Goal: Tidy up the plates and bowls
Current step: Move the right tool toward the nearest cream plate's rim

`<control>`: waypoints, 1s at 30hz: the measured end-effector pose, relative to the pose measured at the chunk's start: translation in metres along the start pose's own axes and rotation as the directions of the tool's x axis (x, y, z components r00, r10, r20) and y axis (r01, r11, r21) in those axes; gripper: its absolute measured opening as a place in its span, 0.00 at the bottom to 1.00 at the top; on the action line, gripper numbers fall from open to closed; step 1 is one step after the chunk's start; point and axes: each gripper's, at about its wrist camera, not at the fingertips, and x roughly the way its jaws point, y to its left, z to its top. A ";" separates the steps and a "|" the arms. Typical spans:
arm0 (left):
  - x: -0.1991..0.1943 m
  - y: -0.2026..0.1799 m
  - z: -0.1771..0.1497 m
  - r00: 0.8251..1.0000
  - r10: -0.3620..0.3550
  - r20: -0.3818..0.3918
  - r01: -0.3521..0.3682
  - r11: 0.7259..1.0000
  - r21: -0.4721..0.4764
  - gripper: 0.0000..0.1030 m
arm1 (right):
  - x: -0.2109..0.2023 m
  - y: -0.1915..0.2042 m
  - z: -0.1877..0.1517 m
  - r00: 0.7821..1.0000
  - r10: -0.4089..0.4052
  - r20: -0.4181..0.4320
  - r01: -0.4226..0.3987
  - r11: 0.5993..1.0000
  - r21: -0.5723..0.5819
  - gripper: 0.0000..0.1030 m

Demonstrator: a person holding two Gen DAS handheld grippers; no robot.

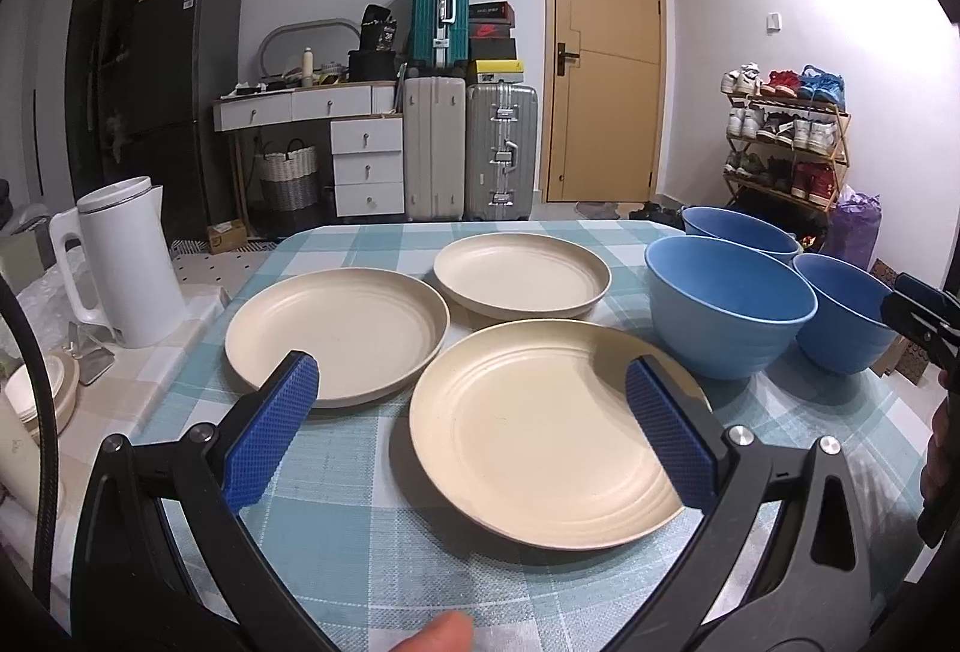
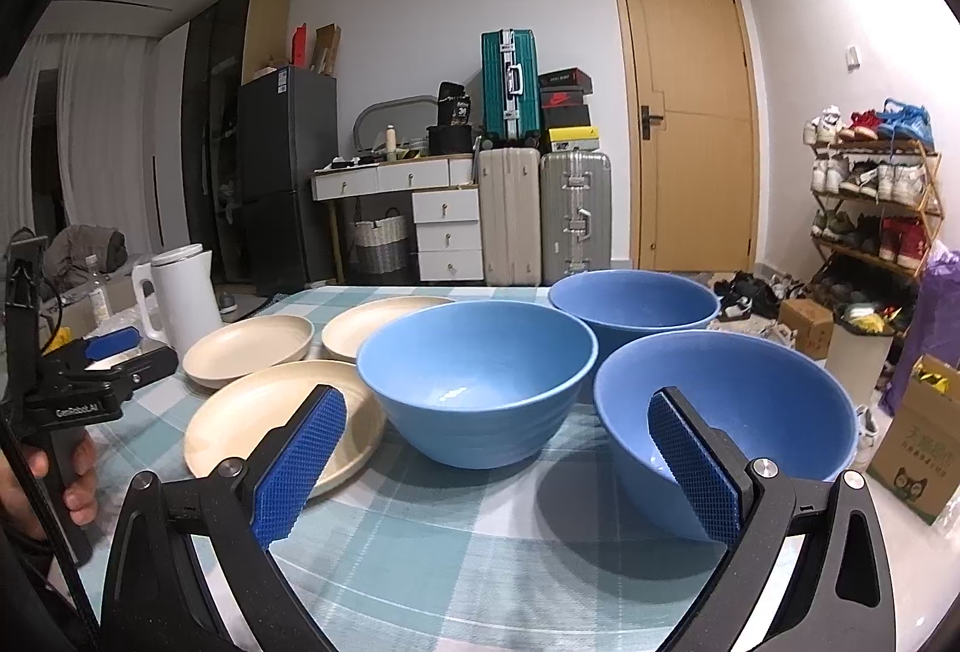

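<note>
You had nothing in hand yet: both tools hung above the near edge of the checked tablecloth (image 1: 360,502) with their blue-padded jaws spread wide and empty. Your left gripper (image 1: 474,436) looked straight at the nearest plate (image 1: 540,436), one pad at its left rim and the other over its right side, neither touching it as far as I could judge. The left plate (image 1: 336,328) lay just beside it and the far plate (image 1: 519,280) sat behind, all three flat and unstacked. Your right gripper (image 2: 495,463) faced the three blue bowls: the middle bowl (image 2: 477,382) ahead, the near right bowl (image 2: 726,412) partly behind the right pad, and the far bowl (image 2: 633,307) behind them, each upright and separate. A white kettle (image 1: 129,262) stood off the cloth to the left, well clear. I judged this to be the start of the job, the approach before the first pickup. The next move called for lowering a jaw over one rim, a finger on each face, and gripping firmly, since a thin plate edge could slip or tip when lifted onto its neighbour.
</note>
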 end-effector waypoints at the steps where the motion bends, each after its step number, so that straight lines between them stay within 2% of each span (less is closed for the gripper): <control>1: 0.000 0.000 0.002 1.000 0.009 -0.007 -0.009 1.000 0.001 0.99 | 0.000 0.001 0.002 1.000 0.005 -0.005 -0.005 1.000 0.001 1.00; 9: -0.002 0.007 0.012 0.999 0.035 -0.040 -0.035 0.999 -0.005 0.99 | 0.011 0.010 0.022 0.996 0.066 -0.052 -0.063 0.997 0.051 1.00; 13: 0.000 0.013 0.015 0.997 -0.016 -0.071 0.014 1.000 -0.023 0.99 | 0.020 0.016 0.029 0.994 0.081 -0.074 -0.077 0.995 0.057 1.00; 16: 0.001 0.018 0.019 0.996 -0.019 -0.090 0.017 0.999 -0.032 0.99 | 0.025 0.023 0.033 0.991 0.106 -0.083 -0.101 0.992 0.071 1.00; 24: 0.007 0.029 0.031 0.991 -0.001 -0.131 -0.005 0.999 -0.045 0.99 | 0.041 0.049 0.054 0.984 0.153 -0.096 -0.149 0.988 0.042 1.00; 30: 0.009 0.055 0.038 0.987 0.049 -0.156 -0.067 0.992 -0.109 0.99 | 0.060 0.070 0.068 0.981 0.159 -0.115 -0.158 0.987 0.018 1.00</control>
